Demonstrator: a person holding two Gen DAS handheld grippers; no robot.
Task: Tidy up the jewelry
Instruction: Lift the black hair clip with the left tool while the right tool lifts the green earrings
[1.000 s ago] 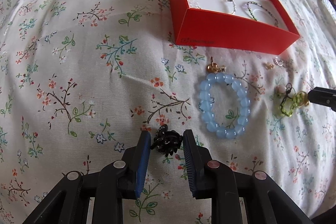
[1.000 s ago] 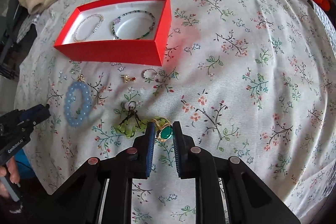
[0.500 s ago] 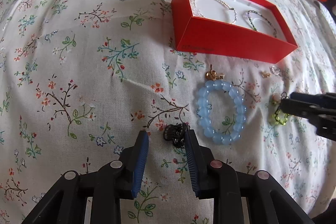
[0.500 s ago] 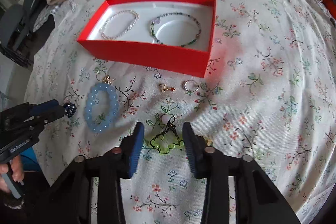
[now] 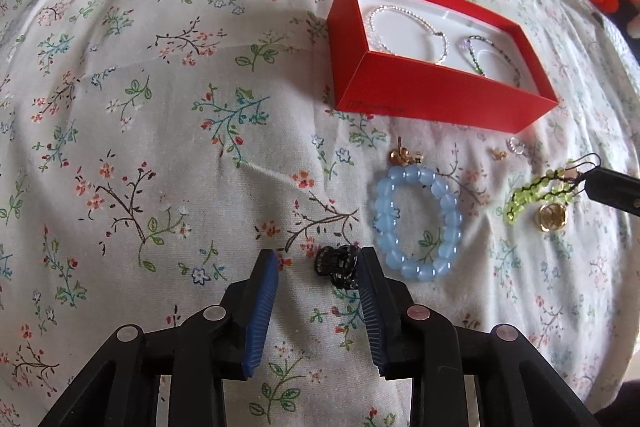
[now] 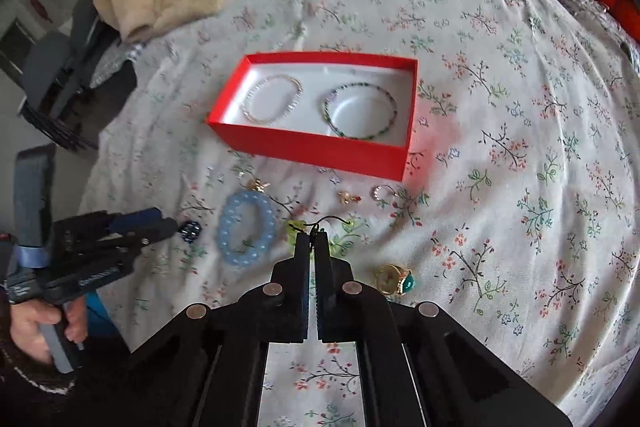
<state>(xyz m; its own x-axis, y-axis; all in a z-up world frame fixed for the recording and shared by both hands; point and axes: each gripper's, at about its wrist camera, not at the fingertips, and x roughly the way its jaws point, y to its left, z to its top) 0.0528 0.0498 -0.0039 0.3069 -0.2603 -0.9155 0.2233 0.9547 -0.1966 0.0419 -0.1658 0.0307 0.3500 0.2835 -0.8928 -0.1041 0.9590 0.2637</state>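
- Left wrist view: left gripper [image 5: 318,267], fingers spread wide and holding nothing. A small black beaded piece [image 5: 337,265] lies on the floral bedspread [image 5: 160,107] between the tips, touching or nearly touching the right-hand finger, well clear of the left-hand one.
- Same view: blue bead bracelet [image 5: 418,223] lies flat just right of that finger, an oval with its long axis running away from the camera; a gold charm [image 5: 402,155] sits at its far end.
- Same view: red box [image 5: 432,95] stands further ahead and to the right, open-topped, long axis slanting across the frame. Inside are a pearl-like bracelet [image 5: 404,35] and a dark green beaded bracelet [image 5: 494,61], side by side, with little free floor showing.
- Same view: a green beaded strand [image 5: 536,193] hangs from the right gripper's tip at the frame's right edge, above a gold ring [image 5: 554,217].
- Right wrist view: right gripper [image 6: 312,239], fingers closed almost together on the dark cord of the green beaded strand [image 6: 298,227], which trails ahead of the tips.
- Same view: the red box [image 6: 320,147] lies straight ahead, its near long wall facing the fingers; two small loose pieces, a gold stud [image 6: 347,197] and a silver ring [image 6: 381,191], lie between. Judged: the right gripper is the nearer to the box, and its path is unobstructed if lifted over the wall.
- Same view: gold ring with green stone [image 6: 396,281] lies right of the fingers; left gripper [image 6: 176,227] is at the left beside the black piece.
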